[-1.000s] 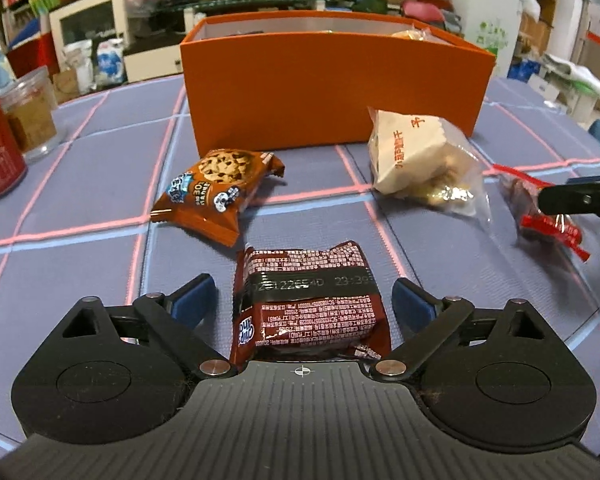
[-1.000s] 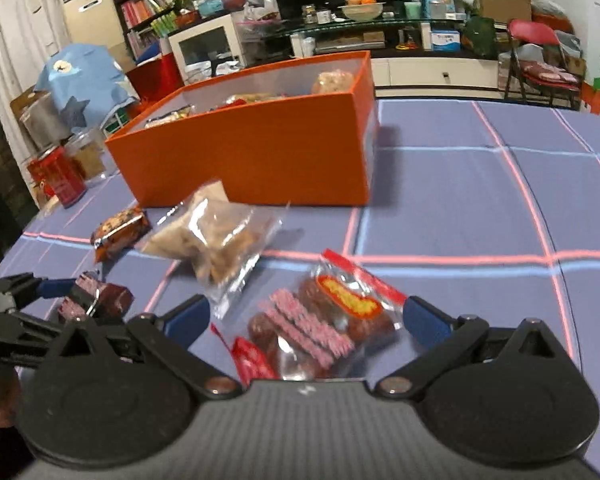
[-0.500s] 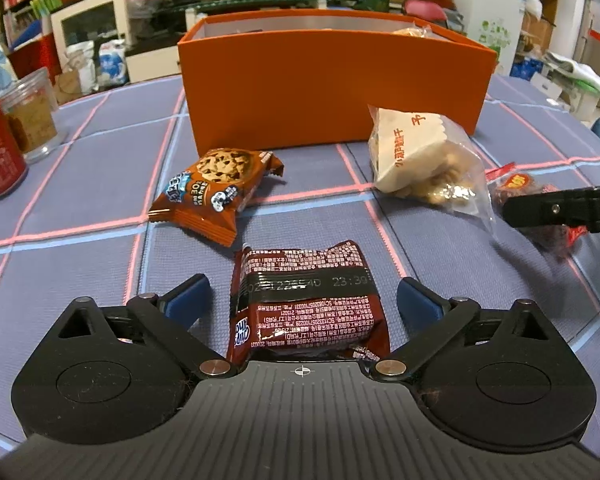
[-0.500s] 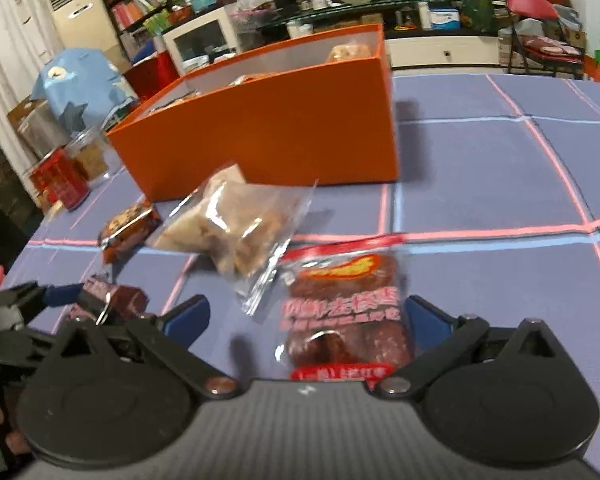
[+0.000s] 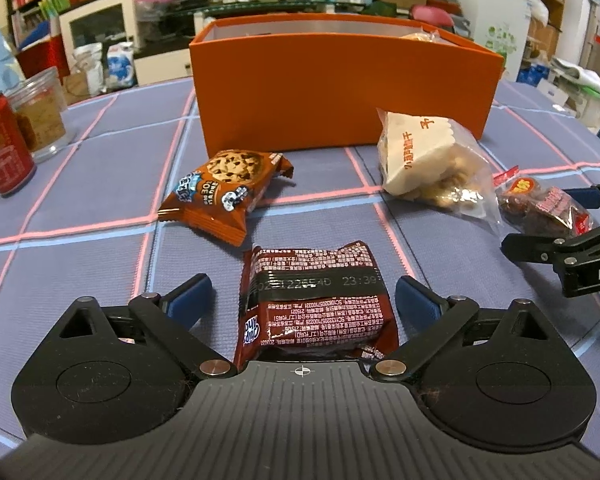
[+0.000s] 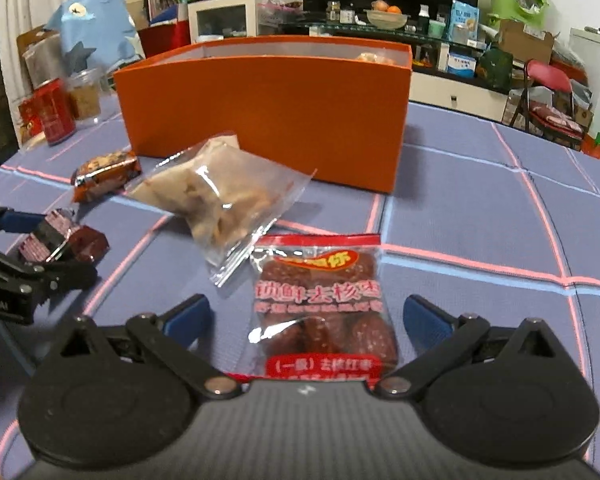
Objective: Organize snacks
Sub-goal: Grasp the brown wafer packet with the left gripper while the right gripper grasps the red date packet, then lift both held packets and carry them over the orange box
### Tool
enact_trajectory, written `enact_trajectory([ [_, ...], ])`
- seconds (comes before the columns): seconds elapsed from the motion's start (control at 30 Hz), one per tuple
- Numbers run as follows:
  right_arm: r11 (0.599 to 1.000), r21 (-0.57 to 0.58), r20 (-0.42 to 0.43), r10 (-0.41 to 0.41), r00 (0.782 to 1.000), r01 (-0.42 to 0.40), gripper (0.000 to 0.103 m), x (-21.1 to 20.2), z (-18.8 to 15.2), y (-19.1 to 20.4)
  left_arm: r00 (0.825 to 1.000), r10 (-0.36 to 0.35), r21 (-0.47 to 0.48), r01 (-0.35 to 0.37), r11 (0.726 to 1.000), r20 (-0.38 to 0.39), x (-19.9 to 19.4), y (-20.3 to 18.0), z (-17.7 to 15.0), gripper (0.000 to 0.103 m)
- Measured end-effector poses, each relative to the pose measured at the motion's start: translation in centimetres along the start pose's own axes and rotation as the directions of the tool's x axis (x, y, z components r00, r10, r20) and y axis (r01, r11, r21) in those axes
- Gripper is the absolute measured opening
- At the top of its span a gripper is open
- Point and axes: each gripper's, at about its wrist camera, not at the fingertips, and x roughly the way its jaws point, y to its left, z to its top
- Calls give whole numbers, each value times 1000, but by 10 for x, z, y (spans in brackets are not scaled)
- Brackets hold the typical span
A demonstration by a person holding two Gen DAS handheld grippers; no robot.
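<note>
My left gripper (image 5: 303, 298) is open around a dark brown snack pack (image 5: 312, 304) that lies on the table between its blue pads, not touching them. My right gripper (image 6: 312, 316) is open around a clear bag of red dates (image 6: 320, 304), also lying on the table. The orange box (image 5: 340, 92) stands behind, open-topped, with some snacks inside. A cookie pack (image 5: 228, 188) and a clear bag of beige snacks (image 5: 424, 168) lie in front of the box. The right gripper also shows in the left wrist view (image 5: 556, 224), around the date bag (image 5: 540, 208).
A red can (image 5: 2, 148) and a clear jar (image 5: 40, 116) stand at the table's left. The table has a blue checked cloth (image 6: 480, 208). Cluttered shelves and furniture fill the room behind.
My right gripper swung to face the date bag squarely and moved in so the bag sits between its fingers. My left gripper barely moved and stays around the brown pack.
</note>
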Motion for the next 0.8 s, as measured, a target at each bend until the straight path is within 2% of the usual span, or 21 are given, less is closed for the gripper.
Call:
enact_trajectory([
  [0.03, 1000, 0, -1, 0, 1000, 0, 102, 0, 0, 1, 1000, 11, -11, -11, 1000, -5, 0, 0, 0, 82],
  [0.23, 1000, -18, -27, 18, 999, -18, 102, 0, 3, -1, 1000, 22, -22, -23, 1000, -6, 0, 1, 0, 83],
  [0.33, 1000, 12, -28, 27, 999, -27, 102, -2, 4, -5, 1000, 20, -20, -20, 1000, -5, 0, 2, 0, 82],
  [0.4, 1000, -16, -29, 23, 999, -24, 102, -2, 3, -2, 1000, 19, -20, -19, 1000, -3, 0, 2, 0, 81],
  [0.43, 999, -28, -24, 23, 999, -23, 99, -3, 2, -1, 1000, 16, -17, -16, 1000, 6, -1, 3, -1, 73],
  [0.47, 999, -33, -17, 31, 999, -32, 94, -6, 2, 0, 1000, 13, -14, -13, 1000, 19, -3, 3, -1, 53],
  [0.5, 999, -47, 4, 23, 1000, -23, 58, -11, 3, 1, 1000, 9, -12, -8, 1000, 29, -6, 3, -1, 40],
  [0.53, 998, -45, 0, 38, 999, -38, 58, -13, 4, 0, 999, 12, -12, -11, 1000, 34, -8, 4, -1, 25],
  [0.63, 998, -24, -8, 52, 999, -52, 58, -19, -1, -7, 999, 11, -44, -10, 999, 31, -10, 10, 1, 19],
  [0.8, 997, 38, 15, 73, 997, -73, 58, -40, -6, -24, 999, -38, -119, 41, 992, 26, -21, 21, 5, 19],
])
